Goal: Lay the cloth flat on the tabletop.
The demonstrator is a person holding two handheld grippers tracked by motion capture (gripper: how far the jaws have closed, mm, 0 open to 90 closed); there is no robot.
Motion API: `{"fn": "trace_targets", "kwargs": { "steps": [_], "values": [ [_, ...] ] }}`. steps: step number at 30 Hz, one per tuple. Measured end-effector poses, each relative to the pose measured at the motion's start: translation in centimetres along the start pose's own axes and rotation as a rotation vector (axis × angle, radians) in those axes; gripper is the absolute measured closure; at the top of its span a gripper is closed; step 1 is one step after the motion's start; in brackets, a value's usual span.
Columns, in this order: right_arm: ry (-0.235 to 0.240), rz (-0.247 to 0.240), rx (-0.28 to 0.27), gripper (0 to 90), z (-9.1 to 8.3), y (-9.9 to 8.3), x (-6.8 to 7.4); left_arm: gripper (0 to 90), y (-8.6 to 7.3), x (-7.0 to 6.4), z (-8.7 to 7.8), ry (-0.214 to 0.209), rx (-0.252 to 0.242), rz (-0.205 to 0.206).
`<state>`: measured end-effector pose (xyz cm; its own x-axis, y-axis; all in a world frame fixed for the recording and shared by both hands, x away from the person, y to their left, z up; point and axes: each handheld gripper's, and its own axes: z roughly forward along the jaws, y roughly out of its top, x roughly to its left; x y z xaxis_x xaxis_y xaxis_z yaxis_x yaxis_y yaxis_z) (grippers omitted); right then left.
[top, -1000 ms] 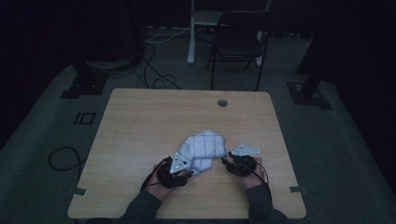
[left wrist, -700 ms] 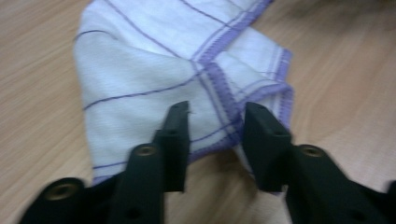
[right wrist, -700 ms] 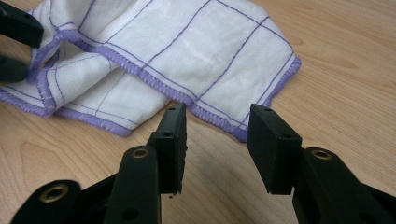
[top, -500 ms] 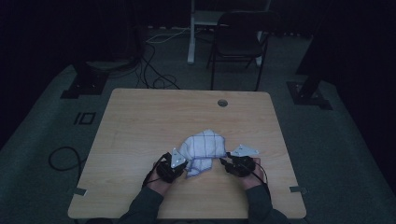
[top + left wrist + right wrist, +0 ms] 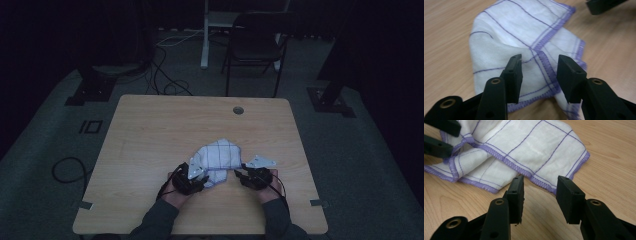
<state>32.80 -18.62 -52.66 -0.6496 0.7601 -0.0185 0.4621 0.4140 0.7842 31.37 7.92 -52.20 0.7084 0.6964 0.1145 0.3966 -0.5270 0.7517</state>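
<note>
- The crumpled white cotton cloth with thin purple check lines and a stitched purple hem (image 5: 218, 157) lies near my edge of the pale wood-grain table (image 5: 150, 130), between my two tools.
- My left gripper (image 5: 539, 72) has its black jaws apart, straddling a raised fold and hem line of the cloth without pinching it.
- My right gripper (image 5: 540, 195) is likewise spread, hovering over bare wood just short of the nearest hem.
- I'd judge the step is taking hold to spread or fold it: I should pinch a single hemmed layer at a corner, not a bunched fold.
- I can read no brand, label or writing anywhere.
</note>
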Motion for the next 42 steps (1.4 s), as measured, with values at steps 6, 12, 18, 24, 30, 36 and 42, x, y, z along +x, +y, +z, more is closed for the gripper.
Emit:
{"fn": "trace_targets", "kwargs": {
  "steps": [6, 12, 18, 24, 30, 36, 42],
  "values": [
    [0.007, -0.007, -0.001, 58.4, 0.1, 0.1, 0.2, 54.3, 0.4, 0.0, 1.0, 0.079, 0.026, 0.005],
    [0.017, -0.019, -0.013, 58.3, 0.2, 0.2, 0.8, 77.9, 0.6, 1.5, 0.9, 0.139, 0.033, -0.056],
    [0.028, -0.032, -0.016, 58.3, 0.5, 0.5, 1.4, 90.0, 1.0, 2.8, 0.1, 0.148, 0.015, -0.068],
    [0.046, -0.049, -0.016, 58.3, 1.0, 0.7, 2.1, 76.9, 1.4, 2.2, -0.2, 0.115, -0.016, -0.016],
    [0.063, -0.062, -0.013, 58.3, 1.4, 0.9, 2.8, 60.5, 1.9, 1.1, 0.4, 0.066, -0.038, 0.055],
    [0.076, -0.072, -0.011, 58.3, 1.7, 0.9, 3.2, 58.7, 1.8, 1.3, 1.5, 0.067, 0.02, 0.077],
    [0.093, -0.082, -0.007, 58.0, 2.1, 1.0, 3.6, 58.8, 1.5, 2.2, 1.3, 0.098, 0.052, 0.076]
  ]
}}
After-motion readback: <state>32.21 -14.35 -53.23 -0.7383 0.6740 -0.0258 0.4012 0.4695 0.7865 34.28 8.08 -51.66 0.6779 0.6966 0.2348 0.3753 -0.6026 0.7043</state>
